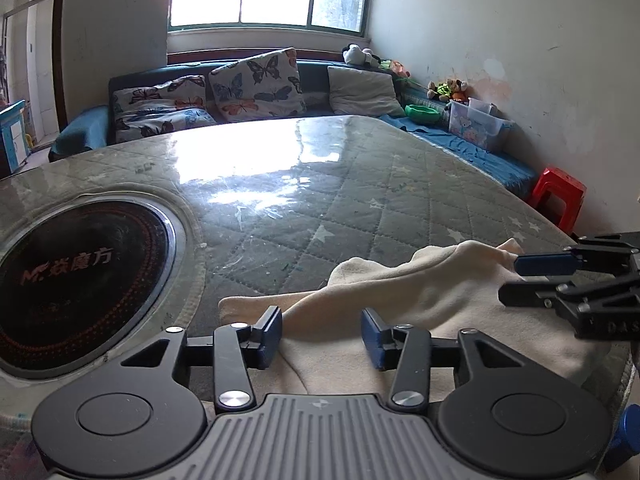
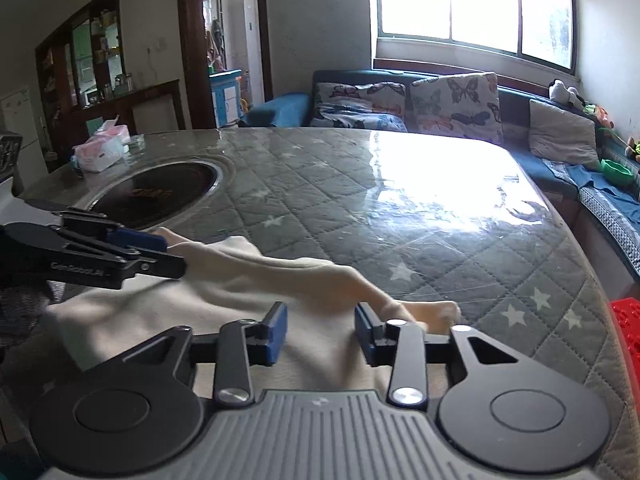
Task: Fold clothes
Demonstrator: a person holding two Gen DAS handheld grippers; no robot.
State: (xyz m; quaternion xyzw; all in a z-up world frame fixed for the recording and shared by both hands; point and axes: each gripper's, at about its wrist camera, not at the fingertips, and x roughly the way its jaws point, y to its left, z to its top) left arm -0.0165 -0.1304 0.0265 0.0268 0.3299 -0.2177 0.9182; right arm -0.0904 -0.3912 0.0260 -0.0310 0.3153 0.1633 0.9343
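Left wrist view: both grippers, left (image 1: 320, 334) and right (image 1: 520, 278), hover level over cream garment (image 1: 400, 292), jaws parted, empty.

The round black cooktop (image 1: 76, 280) set in the table bears red lettering "MF" followed by Chinese characters "魔方", the left gripper (image 2: 160, 252) arm reads "GenRobot.AI", and the right gripper (image 1: 516, 280) body shows "DAS".
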